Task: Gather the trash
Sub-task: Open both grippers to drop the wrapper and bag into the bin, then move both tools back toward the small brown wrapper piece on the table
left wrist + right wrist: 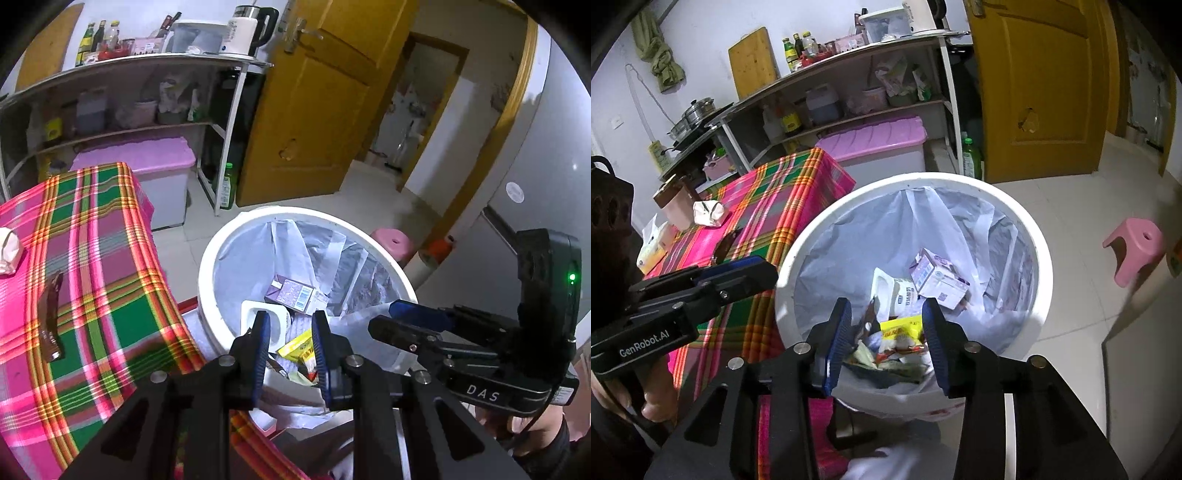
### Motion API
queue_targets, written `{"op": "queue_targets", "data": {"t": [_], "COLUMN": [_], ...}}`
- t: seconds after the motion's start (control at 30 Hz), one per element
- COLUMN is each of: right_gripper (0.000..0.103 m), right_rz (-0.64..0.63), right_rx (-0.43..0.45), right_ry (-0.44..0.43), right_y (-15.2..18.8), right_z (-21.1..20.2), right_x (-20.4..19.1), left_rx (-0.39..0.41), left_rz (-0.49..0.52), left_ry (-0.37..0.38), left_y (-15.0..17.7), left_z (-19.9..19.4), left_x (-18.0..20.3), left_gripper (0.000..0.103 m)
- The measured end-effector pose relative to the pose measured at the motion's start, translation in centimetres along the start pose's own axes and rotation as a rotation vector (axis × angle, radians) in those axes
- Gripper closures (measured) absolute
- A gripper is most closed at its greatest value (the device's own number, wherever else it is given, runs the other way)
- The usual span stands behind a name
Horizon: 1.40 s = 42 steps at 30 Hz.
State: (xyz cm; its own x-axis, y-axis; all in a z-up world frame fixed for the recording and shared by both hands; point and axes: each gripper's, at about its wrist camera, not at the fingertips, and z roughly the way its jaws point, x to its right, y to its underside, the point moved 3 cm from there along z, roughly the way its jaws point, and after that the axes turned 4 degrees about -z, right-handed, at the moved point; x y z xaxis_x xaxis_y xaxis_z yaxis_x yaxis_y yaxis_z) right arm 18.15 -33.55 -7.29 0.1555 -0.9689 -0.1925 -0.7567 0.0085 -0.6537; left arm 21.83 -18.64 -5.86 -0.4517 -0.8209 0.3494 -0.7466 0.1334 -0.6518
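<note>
White bin (1043,273) below me, lined with a pale bag, and both my grippers hang over its mouth, pointing down into it. Right gripper (886,345) stands with its jaws parted and nothing between them; through the gap I look straight onto the heap in the bottom: a yellow packet (901,328), a purple carton (938,277), a white pouch (897,291). Left gripper (289,352) is narrower, its jaws a little apart, and nothing is pinched there either, only bin litter showing through the slot. So both hands are free, and what is left to collect lies off to my left, up on the plaid table (110,258) that stands right beside the bin. A brown wrapper (51,317) lies flat on the cloth, long and thin, its long axis running away from me along the table, roughly in line with the way my left fingers point. Farther off, by the table's edge, sits a crumpled white wad (9,251). My left hand is plainly the nearer one; the right would have to cross over it. I judge the next move is a swing left out of the bin, then a turn of the wrist so the jaws close across the wrapper's narrow width, not along its length. It lies flat on soft cloth, so I may snag fabric.
</note>
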Motion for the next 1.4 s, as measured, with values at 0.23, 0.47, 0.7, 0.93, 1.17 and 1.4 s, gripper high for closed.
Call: {"op": "queue_targets", "data": {"t": [0.23,0.47,0.7,0.93,1.17,1.4], "right_gripper": [0.062,0.062,0.062,0.062,0.061,0.061], "right_rz": [-0.032,-0.085,-0.131,-0.162,-0.198,-0.233], "right_rx": [0.025,0.043,0.043,0.039,0.029,0.013], "right_ry": [-0.019,-0.053,-0.091,-0.138,-0.174,-0.195], "right_y": [-0.2,-0.2,0.2,0.4,0.8,1.1], "right_z": [-1.4,-2.4,-2.8,-2.8,-2.4,-1.9], "right_x": [-2.1,-5.4,-8.4,-10.6,-12.7,-14.6], "left_rx": [0.042,0.077,0.112,0.136,0.152,0.170], "left_rz": [-0.035,-0.069,-0.086,-0.113,-0.140,-0.175], "left_ry": [-0.029,-0.062,-0.098,-0.133,-0.169,-0.203], "left_y": [0.8,1.8,2.9,3.8,4.7,5.5], "left_z": [-3.1,-6.2,-8.8,-10.7,-12.2,-13.8], "left_x": [-1.3,-2.8,-4.0,-5.4,-7.0,-8.8], "left_gripper": [0.080,0.080,0.080,0.080,0.080,0.080]}}
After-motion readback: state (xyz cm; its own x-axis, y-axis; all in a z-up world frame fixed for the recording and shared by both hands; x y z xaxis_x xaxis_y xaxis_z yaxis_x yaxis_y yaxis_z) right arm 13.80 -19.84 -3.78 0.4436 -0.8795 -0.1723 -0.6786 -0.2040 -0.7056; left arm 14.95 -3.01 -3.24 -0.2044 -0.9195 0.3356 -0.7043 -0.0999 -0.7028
